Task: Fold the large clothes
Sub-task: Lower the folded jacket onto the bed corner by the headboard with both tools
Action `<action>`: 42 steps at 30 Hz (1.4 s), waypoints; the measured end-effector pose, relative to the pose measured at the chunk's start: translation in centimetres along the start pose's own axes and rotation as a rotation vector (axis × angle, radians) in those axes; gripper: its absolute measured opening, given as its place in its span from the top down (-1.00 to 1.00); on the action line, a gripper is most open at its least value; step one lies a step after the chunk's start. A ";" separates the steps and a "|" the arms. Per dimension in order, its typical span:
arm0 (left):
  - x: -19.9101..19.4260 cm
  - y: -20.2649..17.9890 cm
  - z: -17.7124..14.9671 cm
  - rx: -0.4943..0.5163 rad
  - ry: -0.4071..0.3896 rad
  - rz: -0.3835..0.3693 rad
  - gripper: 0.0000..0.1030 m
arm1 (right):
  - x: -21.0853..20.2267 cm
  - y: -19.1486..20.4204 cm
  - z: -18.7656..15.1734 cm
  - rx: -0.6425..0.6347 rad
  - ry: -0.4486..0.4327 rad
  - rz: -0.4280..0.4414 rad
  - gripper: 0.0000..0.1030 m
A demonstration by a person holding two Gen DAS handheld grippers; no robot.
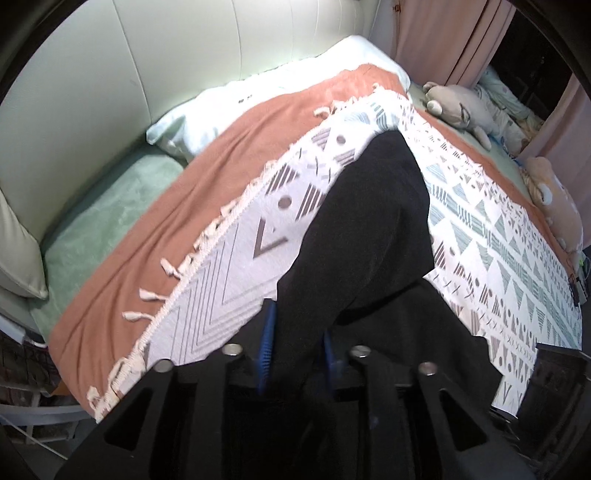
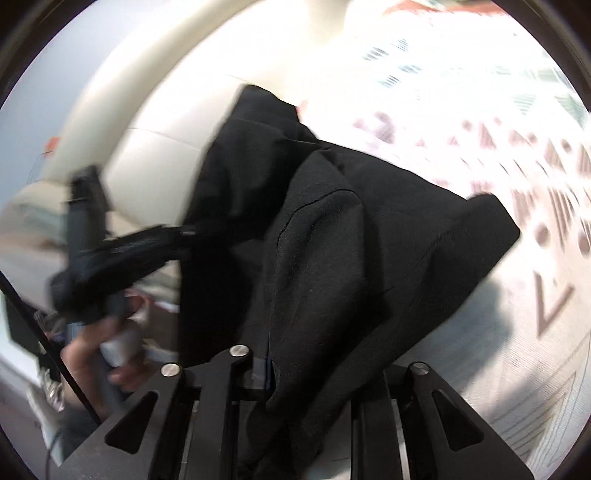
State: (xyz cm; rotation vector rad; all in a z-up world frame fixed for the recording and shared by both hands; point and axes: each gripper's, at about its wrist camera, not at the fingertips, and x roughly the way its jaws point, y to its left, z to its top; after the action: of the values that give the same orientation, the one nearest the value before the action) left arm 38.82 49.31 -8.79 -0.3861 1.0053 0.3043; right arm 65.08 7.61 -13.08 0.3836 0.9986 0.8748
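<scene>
Black garment (image 1: 369,229) hangs bunched over the patterned throw (image 1: 229,236), which is the landmark here: white w/ grey and teal triangles, tasselled fringe along its far-left edge.

Left gripper (image 1: 299,343): blue pads sit either side of a fold of the garment, cloth running down between them. Gap shows beside the left pad, so can't tell if it's pinching or just loose around the cloth.

Right gripper (image 2: 306,373): garment (image 2: 332,236) drapes over and between its fingers, hiding the tips. Grip can't be read; the view is motion-blurred.

Under the throw lies an orange blanket (image 1: 207,155), showing past the fringe on the left and far side. Beyond that edge: white pillow (image 1: 192,118), green sheet (image 1: 110,206), cream padded headboard (image 1: 147,55). Past the throw's right edge: two plush toys (image 1: 465,110), pink curtain (image 1: 443,33).

In the right wrist view, off the throw's left side, the left gripper (image 2: 184,232) pokes into the garment's edge, w/ the person's hand (image 2: 92,354) on its handle.
</scene>
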 end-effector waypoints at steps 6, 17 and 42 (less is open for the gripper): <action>-1.5 2.6 -3.5 -0.067 -0.038 0.000 -0.81 | 0.4 -5.0 -0.3 0.040 0.085 -0.120 -0.05; -6.9 7.5 -11.9 -0.218 -0.193 -0.084 -0.81 | -2.0 -3.8 -2.6 0.000 0.093 -0.097 -0.13; -1.5 11.7 -20.6 -0.547 -0.130 -0.132 -0.64 | 0.2 -1.8 -3.7 -0.037 0.128 -0.146 -0.12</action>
State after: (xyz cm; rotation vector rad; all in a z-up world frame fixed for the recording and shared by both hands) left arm 17.59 50.42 -19.43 -0.9127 0.7541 0.4795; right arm 62.77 6.29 -16.20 0.2222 1.1127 0.7917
